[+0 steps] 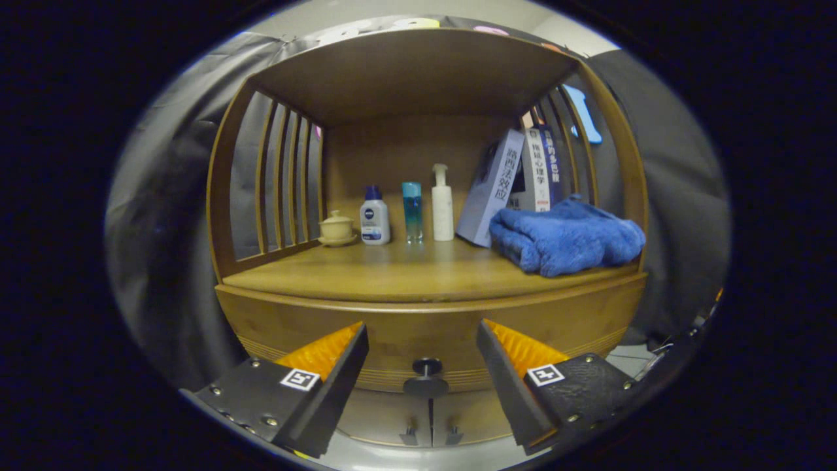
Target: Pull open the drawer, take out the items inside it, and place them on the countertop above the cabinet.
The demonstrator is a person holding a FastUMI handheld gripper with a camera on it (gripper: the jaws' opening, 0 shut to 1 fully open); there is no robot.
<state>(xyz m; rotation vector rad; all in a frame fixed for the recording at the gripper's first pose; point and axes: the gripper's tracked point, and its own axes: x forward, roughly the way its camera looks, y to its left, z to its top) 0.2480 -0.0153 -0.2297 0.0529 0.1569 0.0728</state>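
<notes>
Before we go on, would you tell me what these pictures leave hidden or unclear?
- Drawer contents: hidden behind its closed front, gripper view.
- Books: lower parts covered by the blue towel.
- Lower cabinet doors: cut off below, partly behind the fingers.
- Gripper: open, knob between its fingers, contact unclear.

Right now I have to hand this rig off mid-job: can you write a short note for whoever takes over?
Claw: open, holding nothing, its fingers either side of the drawer knob, not touching it.
Drawer: shut, so its contents are unseen.
Countertop: already carries a lidded cup, three bottles, leaning books and a folded blue towel; bare wood in front, nearest the claw.
Done: lined up on the knob.
Left: grip knob, pull drawer open, lift items out, set them on the countertop.
</notes>
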